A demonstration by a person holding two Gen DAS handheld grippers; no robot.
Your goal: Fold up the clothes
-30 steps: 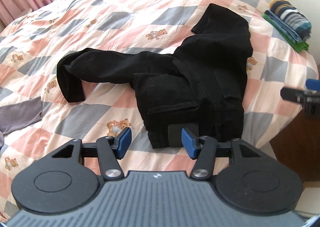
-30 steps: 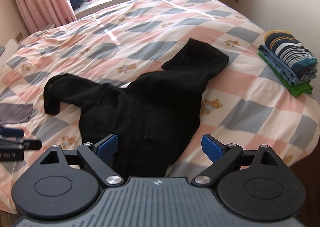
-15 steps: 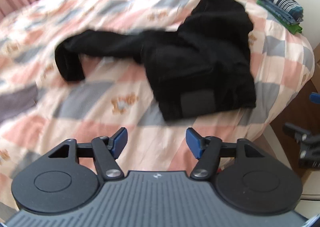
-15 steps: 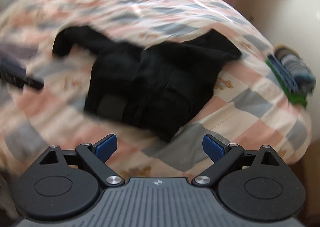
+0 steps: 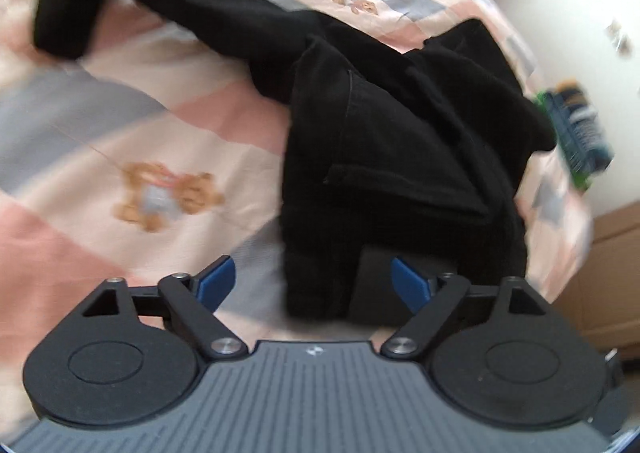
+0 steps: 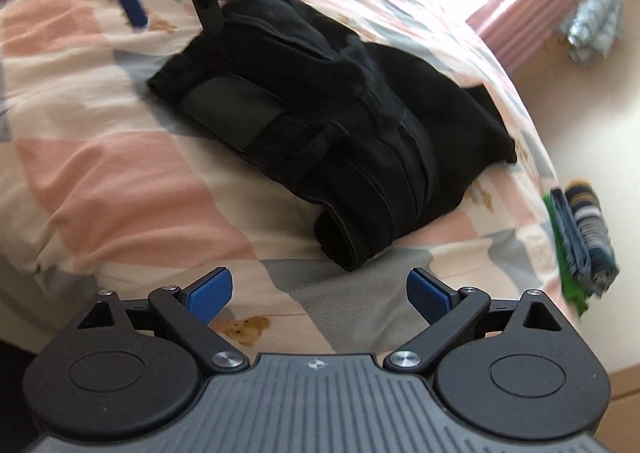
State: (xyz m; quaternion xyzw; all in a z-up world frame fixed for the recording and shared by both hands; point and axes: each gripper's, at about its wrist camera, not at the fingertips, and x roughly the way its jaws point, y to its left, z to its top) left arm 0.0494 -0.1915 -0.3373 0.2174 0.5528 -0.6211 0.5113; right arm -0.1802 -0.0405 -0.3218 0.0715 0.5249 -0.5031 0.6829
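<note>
Black trousers [image 6: 320,109] lie crumpled near the corner of a patchwork bed [image 6: 120,181]. Both hand-held grippers, left [image 5: 310,285] and right [image 6: 318,293], hover spread and empty at the waistband, seemingly, through blur, lining up to grasp it for straightening.

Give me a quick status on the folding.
Left gripper open at the jeans waistband, nothing gripped. Right gripper open, short of the jeans' near edge. Jeans unfolded, rumpled on the quilt. Nothing in the way.
</note>
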